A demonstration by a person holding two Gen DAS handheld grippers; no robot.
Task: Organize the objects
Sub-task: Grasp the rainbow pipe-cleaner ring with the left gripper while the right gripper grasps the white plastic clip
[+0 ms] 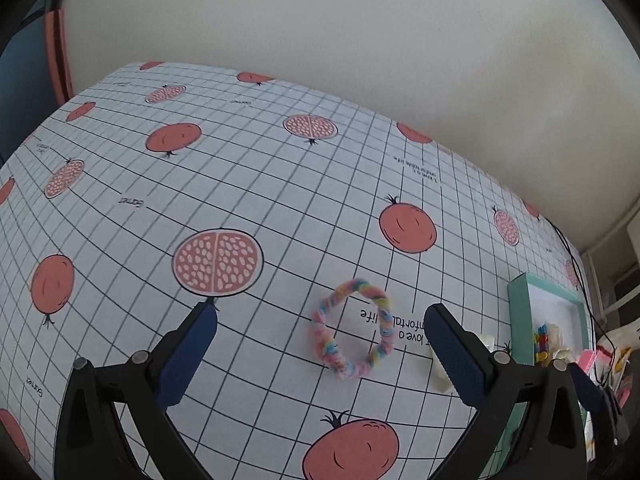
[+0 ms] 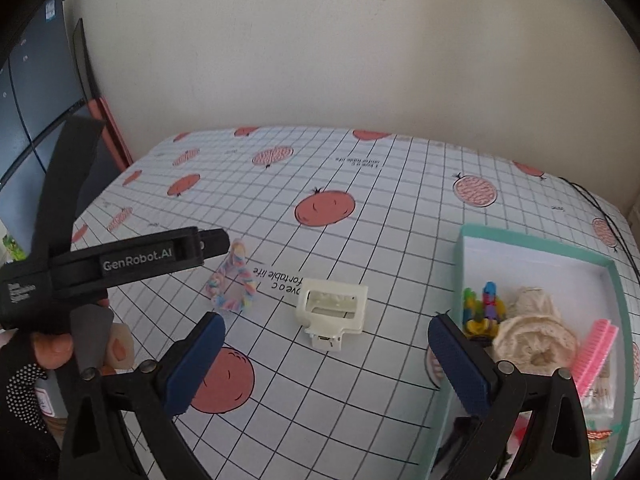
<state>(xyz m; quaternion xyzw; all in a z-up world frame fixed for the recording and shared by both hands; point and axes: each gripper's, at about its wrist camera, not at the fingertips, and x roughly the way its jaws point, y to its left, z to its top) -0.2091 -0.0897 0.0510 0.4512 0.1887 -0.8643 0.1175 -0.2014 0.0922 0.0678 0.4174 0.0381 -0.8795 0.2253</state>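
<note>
A pastel rainbow scrunchie (image 1: 352, 330) lies flat on the pomegranate-print tablecloth, just ahead of my open, empty left gripper (image 1: 320, 354); it also shows in the right wrist view (image 2: 233, 280), partly behind the left gripper's body (image 2: 132, 262). A cream hair claw clip (image 2: 332, 312) lies on the cloth ahead of my open, empty right gripper (image 2: 326, 360); its edge shows behind the left gripper's right finger (image 1: 442, 374). A mint-green box (image 2: 462, 248) at the right holds a cream scrunchie (image 2: 532, 336), colourful small clips (image 2: 484, 304) and a pink comb (image 2: 598, 352).
The mint-green box shows at the right edge in the left wrist view (image 1: 516, 292). A black cable (image 2: 612, 216) runs along the table's right edge. A dark monitor (image 2: 36, 92) and a pink board (image 2: 114, 128) stand at the left. A wall backs the table.
</note>
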